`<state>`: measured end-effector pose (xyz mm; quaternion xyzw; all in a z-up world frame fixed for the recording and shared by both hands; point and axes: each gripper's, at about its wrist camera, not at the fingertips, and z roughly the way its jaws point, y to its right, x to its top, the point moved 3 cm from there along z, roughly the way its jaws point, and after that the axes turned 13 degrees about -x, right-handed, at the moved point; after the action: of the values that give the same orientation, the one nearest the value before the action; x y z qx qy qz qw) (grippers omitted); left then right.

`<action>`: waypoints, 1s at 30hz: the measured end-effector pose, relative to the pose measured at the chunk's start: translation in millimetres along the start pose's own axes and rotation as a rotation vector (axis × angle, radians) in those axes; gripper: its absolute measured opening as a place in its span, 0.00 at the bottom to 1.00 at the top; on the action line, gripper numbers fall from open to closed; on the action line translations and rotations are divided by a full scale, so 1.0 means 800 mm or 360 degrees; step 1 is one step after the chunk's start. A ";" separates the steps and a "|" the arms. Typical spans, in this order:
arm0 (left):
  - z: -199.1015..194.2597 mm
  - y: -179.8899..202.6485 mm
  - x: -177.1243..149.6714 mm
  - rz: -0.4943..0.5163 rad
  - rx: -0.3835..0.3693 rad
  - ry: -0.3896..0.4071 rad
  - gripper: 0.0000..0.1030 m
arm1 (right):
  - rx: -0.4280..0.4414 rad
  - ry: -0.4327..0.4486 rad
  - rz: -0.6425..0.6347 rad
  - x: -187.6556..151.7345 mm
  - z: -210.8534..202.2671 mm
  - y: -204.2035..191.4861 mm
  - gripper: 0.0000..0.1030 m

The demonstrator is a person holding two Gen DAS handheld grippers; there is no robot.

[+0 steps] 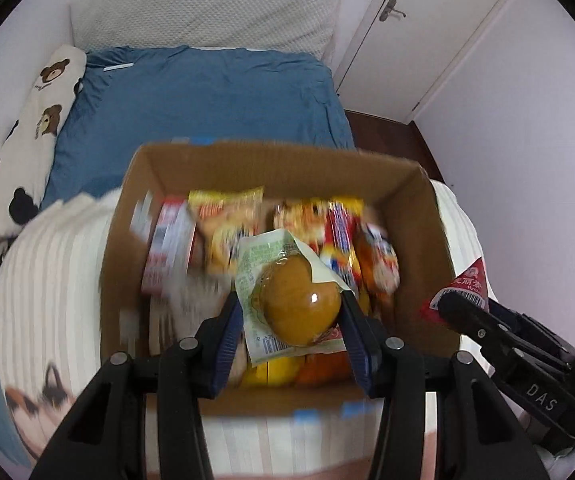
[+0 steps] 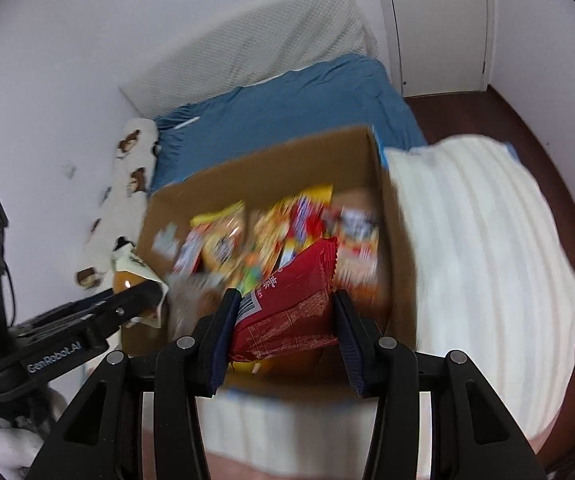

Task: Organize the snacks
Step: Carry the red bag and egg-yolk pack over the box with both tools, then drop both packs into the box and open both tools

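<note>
Over one cardboard box [image 1: 419,216] of blurred snacks, left claw [image 1: 291,312] clamps one bun packet [image 1: 295,304]; right claw [image 2: 283,312] clamps one red packet [image 2: 291,300].

Black grippers [image 1: 291,316]; blue finger pads [image 1: 229,332]; silver screws; "DAS", "GenRobot.AI" lettering

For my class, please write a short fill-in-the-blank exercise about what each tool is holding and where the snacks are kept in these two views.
1. The left tool grips a wrapped bun that is golden-____ in colour.
2. The right tool grips a snack packet whose wrapper is ____.
3. Both tools hover above an open ____ box full of snacks.
4. The box rests on a bed with a ____ sheet.

Missing words: brown; red; cardboard; blue
</note>
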<state>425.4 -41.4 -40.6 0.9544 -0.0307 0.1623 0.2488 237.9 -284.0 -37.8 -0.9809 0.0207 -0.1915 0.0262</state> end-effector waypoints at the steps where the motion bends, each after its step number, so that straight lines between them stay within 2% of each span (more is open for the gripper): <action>1: 0.012 -0.001 0.018 0.0015 0.0003 -0.0018 0.44 | -0.0026 0.0000 0.0002 0.016 0.010 0.000 0.48; 7: 0.087 -0.019 0.080 0.0014 0.0026 -0.0103 0.46 | -0.0190 -0.0070 -0.0032 0.093 0.083 0.001 0.50; 8: 0.102 -0.025 0.090 0.0000 0.0034 -0.0127 0.46 | -0.0220 -0.0092 -0.0037 0.101 0.093 0.001 0.58; 9: 0.110 -0.027 0.096 0.0002 0.0041 -0.0137 0.49 | -0.0265 -0.0126 -0.0038 0.110 0.107 0.002 0.75; 10: 0.117 -0.030 0.100 0.0005 0.0059 -0.0158 0.64 | -0.0274 -0.0138 -0.0018 0.116 0.115 0.005 0.82; 11: 0.123 -0.035 0.106 0.0004 0.0105 -0.0174 0.70 | -0.0260 -0.0156 -0.0002 0.119 0.122 0.006 0.86; 13: 0.132 -0.043 0.109 0.0003 0.0126 -0.0178 0.82 | -0.0269 -0.0180 -0.0004 0.123 0.131 0.005 0.87; 16: 0.134 -0.054 0.106 -0.0038 0.0093 -0.0172 0.83 | -0.0271 -0.0197 -0.0041 0.119 0.138 0.002 0.90; 22: 0.123 -0.064 0.085 -0.0078 0.0080 -0.0174 0.84 | -0.0274 -0.0249 -0.0098 0.092 0.139 -0.001 0.91; 30: 0.087 -0.069 0.038 -0.0093 0.0146 -0.0126 0.84 | -0.0283 -0.0298 -0.0150 0.049 0.121 -0.003 0.91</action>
<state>482.0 -26.2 -113.8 0.9709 -0.0052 0.1184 0.2079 310.7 -279.6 -112.2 -0.9928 -0.0111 -0.0976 -0.0682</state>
